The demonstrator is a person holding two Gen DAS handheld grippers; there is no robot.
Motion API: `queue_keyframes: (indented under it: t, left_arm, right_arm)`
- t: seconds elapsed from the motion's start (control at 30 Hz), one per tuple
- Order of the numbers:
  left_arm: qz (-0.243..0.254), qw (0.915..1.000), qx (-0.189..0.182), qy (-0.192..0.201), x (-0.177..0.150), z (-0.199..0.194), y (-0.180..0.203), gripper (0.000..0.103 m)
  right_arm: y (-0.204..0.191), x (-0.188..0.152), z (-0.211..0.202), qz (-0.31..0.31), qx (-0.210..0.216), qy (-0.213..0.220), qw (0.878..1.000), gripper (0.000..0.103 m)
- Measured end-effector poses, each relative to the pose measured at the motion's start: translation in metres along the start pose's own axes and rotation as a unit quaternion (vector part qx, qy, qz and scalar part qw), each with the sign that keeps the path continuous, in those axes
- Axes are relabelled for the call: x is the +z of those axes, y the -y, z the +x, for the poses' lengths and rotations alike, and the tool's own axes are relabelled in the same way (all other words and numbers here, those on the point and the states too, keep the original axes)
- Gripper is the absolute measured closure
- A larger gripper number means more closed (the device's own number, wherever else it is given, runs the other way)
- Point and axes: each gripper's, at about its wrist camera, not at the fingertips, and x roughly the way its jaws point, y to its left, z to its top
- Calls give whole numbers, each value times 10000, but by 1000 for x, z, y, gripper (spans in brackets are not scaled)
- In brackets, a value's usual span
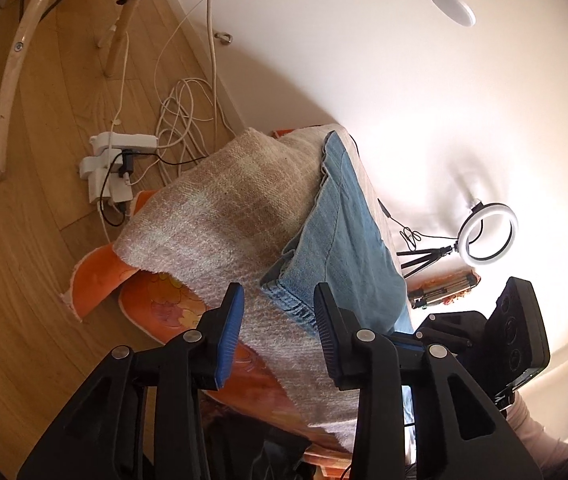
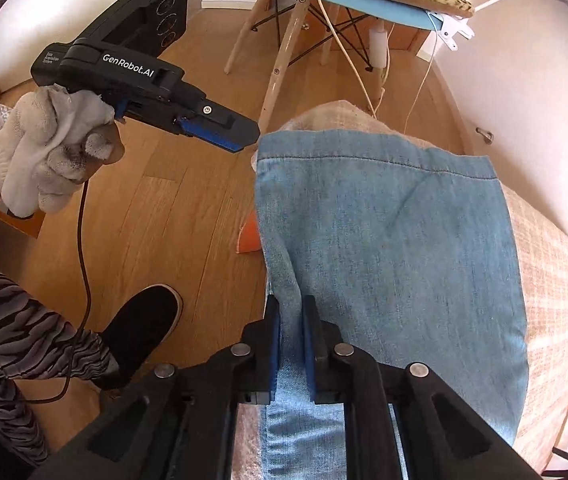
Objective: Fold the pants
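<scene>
Light blue denim pants (image 2: 395, 248) lie on a table covered with a beige woven cloth (image 1: 220, 208). In the left wrist view the pants (image 1: 343, 240) run along the table's right side, their hem corner near my left gripper (image 1: 278, 312). That gripper is open and empty, its jaws just short of the hem. It also shows in the right wrist view (image 2: 240, 140), held off the table's left edge by a gloved hand. My right gripper (image 2: 291, 320) is shut on a pinched fold of the pants at their near left edge.
An orange patterned cloth (image 1: 96, 280) hangs below the beige one. Power strips and cables (image 1: 116, 164) lie on the wood floor by the wall. A ring light on a tripod (image 1: 483, 236) stands at the table's far side. A chair (image 2: 323, 12) stands behind the table.
</scene>
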Motion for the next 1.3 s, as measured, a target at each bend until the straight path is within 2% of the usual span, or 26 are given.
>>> queue_keyframes:
  t: [0.07,0.1,0.3,0.47,0.53,0.63,0.7,0.77,0.83,0.9,0.97,1.03,1.1,1.2,1.3]
  left_arm:
    - [-29,10000,-77,11,-2,7,1,49]
    - [-53,9999,-98,27,-3,10,1,47]
    - [-604,9974,-374,140,-6,29,-12,46]
    - [-904,9940,-572,232,-10,43,-16,46]
    - [-857,9938,-615,349,-9,41,-11,48]
    - [-529,9967,-418,440,-8,34,4,51]
    - [-392,9977,-248,498,-7,28,11,73]
    - [-288,9979,-135,562,-5,24,15,81]
    - [-101,9983,25,581,-5,22,21,84]
    - [258,9973,222,658,-6,19,33,85]
    - [715,9938,381,764,-7,15,51,85]
    - [1149,9886,494,839,-9,13,69,86]
    - [1639,9804,654,877,-11,13,89,86]
    - [2387,9637,859,826,-19,19,117,88]
    - [3001,9457,1006,742,-31,28,140,91]
  right_arm:
    - [1,0,1,-41,-27,-27,10000,96]
    - [2,0,1,-25,-23,-27,10000,96]
    - [6,-7,0,11,6,-68,10000,97]
    - [8,-10,-1,139,8,-33,9999,97]
    - [6,-10,-2,89,-52,-23,9999,96]
    - [6,-10,-3,128,-27,-7,9999,95]
    - [8,-11,-4,216,54,27,9997,88]
    - [9,-13,-7,309,152,75,9994,80]
    - [10,-15,-13,419,270,173,9986,66]
    - [17,-18,-21,668,372,281,9967,62]
    - [31,-19,-32,1035,541,445,9922,53]
    - [52,-19,-44,1472,665,634,9848,41]
    - [77,-14,-54,1891,792,733,9760,39]
    - [111,4,-66,2397,960,848,9624,39]
    - [141,34,-65,2652,1043,718,9558,39]
